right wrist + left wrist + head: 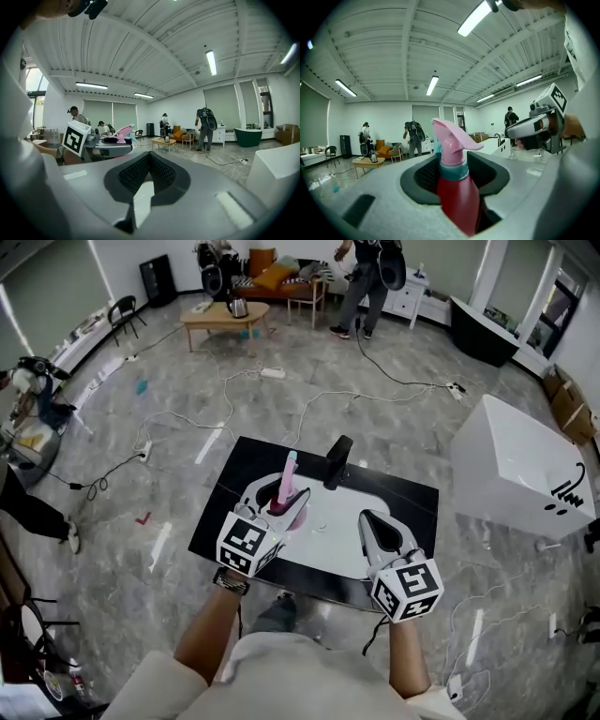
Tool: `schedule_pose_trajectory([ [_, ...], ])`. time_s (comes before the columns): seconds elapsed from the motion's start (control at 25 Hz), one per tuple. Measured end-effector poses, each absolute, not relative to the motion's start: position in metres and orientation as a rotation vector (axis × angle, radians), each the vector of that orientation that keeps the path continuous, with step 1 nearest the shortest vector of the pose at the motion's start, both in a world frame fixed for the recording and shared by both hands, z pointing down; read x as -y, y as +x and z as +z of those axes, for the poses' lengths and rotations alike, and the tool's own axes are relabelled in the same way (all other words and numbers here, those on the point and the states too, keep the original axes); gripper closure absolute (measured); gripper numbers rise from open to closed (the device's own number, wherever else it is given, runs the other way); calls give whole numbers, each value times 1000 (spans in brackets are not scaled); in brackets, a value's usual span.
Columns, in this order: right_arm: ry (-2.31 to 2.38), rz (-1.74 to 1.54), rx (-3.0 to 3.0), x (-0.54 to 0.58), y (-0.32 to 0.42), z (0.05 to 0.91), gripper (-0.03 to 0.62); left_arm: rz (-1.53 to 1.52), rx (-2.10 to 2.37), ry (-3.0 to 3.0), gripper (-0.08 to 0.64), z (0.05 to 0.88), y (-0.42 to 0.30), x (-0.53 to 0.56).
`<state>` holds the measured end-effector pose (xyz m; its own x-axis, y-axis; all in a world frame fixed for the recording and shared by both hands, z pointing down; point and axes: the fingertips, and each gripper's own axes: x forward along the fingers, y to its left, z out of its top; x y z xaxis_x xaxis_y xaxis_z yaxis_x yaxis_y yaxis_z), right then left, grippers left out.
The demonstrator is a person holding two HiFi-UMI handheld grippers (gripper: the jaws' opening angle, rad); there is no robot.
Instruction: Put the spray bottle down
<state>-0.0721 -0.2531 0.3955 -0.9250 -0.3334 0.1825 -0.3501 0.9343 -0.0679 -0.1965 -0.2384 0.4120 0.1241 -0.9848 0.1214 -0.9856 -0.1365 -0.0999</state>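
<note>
Over sink point(349, 542): spray bottle point(285, 484) in left hand-held gripper point(279, 495)

Bare white basin point(328, 545); black faucet point(337, 461) at its rear.

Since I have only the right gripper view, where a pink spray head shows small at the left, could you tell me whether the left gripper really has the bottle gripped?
Observer: Yes. In its own view the left gripper has its jaws closed on the red body of the spray bottle, below the teal collar.
Operator: Thank you. What lies under it?
Observer: In the head view it is about over the left edge of a white basin set in a black countertop.
Operator: Is anything standing close by?
Observer: A black faucet stands at the basin's back edge, to the bottle's right.
</note>
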Motion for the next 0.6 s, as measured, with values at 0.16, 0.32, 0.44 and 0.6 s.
schedule_pose_trajectory([
  [0.16, 555, 179, 2900, 282, -99, 402, 586, 260, 2037, 2355, 379, 419, -229, 279],
  [0.32, 593, 212, 2872, 305, -117, 411, 586, 253, 2026, 2335, 379, 430, -257, 313],
  [0.44, 615, 226, 2847, 317, -132, 420, 586, 245, 2010, 2329, 379, 443, -273, 336],
  [0.6, 643, 254, 2812, 335, -146, 430, 586, 260, 1971, 2320, 379, 466, -288, 370],
])
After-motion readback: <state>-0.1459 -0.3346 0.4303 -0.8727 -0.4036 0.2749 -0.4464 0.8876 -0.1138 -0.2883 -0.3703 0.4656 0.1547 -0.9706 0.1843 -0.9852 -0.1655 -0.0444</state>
